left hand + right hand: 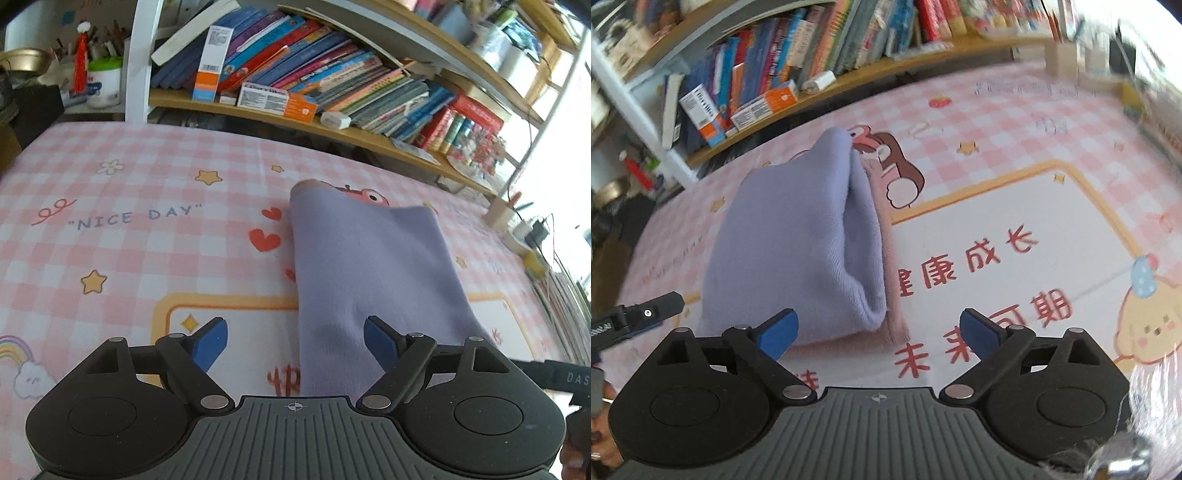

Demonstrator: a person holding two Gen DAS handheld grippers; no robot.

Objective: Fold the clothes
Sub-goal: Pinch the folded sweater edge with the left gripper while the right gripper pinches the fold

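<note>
Because the lilac garment (369, 273) lies folded into a thick, rounded bundle on the pink checked cloth (147, 184), it reads as soft, light fleece or knit that sags wherever it is lifted and will not hold a crease by stiffness alone. In the right wrist view it sits at about eleven o'clock from the right gripper (879, 326), with a pink, fuzzy layer (890, 295) showing beneath its right edge and near end. Its open mouth faces that gripper, the layers rolling over in a plump lip.

The left gripper (295, 343) hangs above the near end of the bundle, jaws spread wide with nothing between the blue pads (210, 343); one pad is over the lilac fabric, the other over bare cloth at nine o'clock. The right gripper is likewise wide open and empty, its left pad over the bundle's near corner.

My judgement is that the pile surface gives fair friction, so slipping is less of a worry than pinching only the top layer. A sound hold would be at the near corners, through all layers including the pink one, one gripper per corner, so the bundle lifts evenly rather than unrolling.
</note>
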